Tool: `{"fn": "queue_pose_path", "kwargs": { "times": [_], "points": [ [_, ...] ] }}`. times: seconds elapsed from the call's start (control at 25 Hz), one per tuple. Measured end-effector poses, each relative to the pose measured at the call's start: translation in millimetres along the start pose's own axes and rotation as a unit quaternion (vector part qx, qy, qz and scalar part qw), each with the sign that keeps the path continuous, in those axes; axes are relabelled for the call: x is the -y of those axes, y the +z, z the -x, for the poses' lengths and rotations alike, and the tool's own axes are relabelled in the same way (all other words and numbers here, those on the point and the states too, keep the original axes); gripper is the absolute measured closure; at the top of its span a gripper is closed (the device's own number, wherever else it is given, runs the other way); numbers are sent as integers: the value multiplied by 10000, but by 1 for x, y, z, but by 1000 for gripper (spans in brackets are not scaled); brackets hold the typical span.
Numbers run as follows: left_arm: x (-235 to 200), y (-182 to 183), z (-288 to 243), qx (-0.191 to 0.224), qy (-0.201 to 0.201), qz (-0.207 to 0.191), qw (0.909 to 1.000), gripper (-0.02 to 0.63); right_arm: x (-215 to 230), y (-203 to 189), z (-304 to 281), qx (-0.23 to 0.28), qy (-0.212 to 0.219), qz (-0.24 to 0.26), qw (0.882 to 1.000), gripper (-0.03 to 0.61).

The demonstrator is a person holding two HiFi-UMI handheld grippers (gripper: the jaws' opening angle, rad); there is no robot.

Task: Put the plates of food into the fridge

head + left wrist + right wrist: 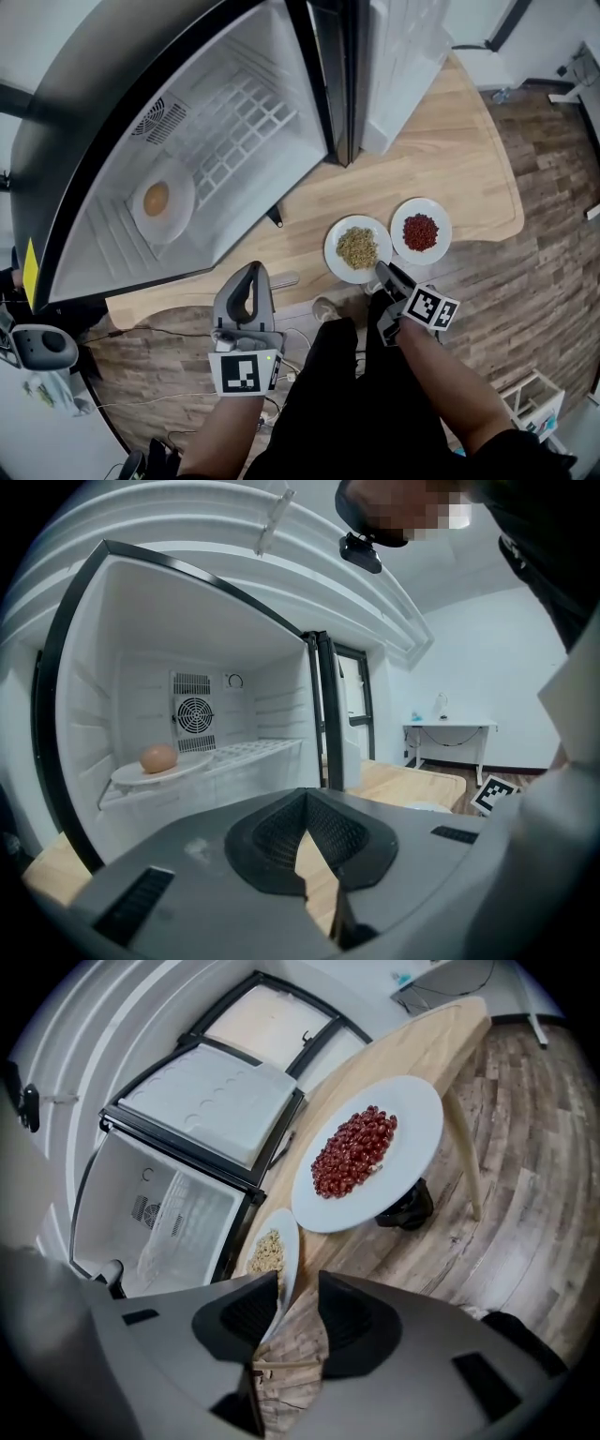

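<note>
Two white plates stand on the wooden table (459,141). One holds yellowish grains (357,248) (271,1252), the other red beans (421,231) (366,1152). My right gripper (382,271) (286,1283) is at the near rim of the grain plate. That rim lies between its jaws against one pad, with a gap on the other side. The gripper is open. My left gripper (251,273) (305,795) hovers before the open fridge (103,234), its tips together and nothing in them. A third plate with a brown round food (159,201) (157,760) sits on a fridge shelf.
The fridge door (398,56) stands open over the back of the table. A white wire shelf (239,131) fills the right of the fridge. A small black item (274,217) lies on the table by the fridge. Cables trail on the floor (122,375).
</note>
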State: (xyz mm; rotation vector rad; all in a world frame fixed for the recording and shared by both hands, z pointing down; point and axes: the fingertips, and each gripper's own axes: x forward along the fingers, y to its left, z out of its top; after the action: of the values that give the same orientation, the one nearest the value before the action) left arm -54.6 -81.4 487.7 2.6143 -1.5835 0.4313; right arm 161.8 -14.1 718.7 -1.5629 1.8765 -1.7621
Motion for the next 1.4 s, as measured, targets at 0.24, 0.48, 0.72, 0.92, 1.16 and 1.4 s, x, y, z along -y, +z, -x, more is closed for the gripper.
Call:
{"fn": "queue_pose_path", "kwargs": {
  "times": [0.24, 0.48, 0.72, 0.92, 1.16, 1.4],
  "points": [
    [0, -4, -4, -35, 3, 25, 10000, 609, -10, 1, 0, -39, 240, -232, 9994, 517],
    [3, 4, -6, 15, -24, 129, 9999, 609, -34, 12, 12, 89, 653, -600, 9960, 545],
    [-2, 21, -1, 208, 123, 272, 9993, 609, -50, 26, 18, 51, 661, -465, 9967, 545],
    [-13, 34, 11, 374, 318, 164, 9987, 609, -80, 40, 26, 44, 989, -387, 9943, 545],
    [-31, 55, 29, 583, 676, 290, 9956, 609, -127, 53, 34, -33, 1434, -230, 9894, 545],
    [-47, 67, 46, 700, 992, 175, 9924, 610, -169, 69, 36, -86, 1812, -11, 9834, 545]
  ]
}}
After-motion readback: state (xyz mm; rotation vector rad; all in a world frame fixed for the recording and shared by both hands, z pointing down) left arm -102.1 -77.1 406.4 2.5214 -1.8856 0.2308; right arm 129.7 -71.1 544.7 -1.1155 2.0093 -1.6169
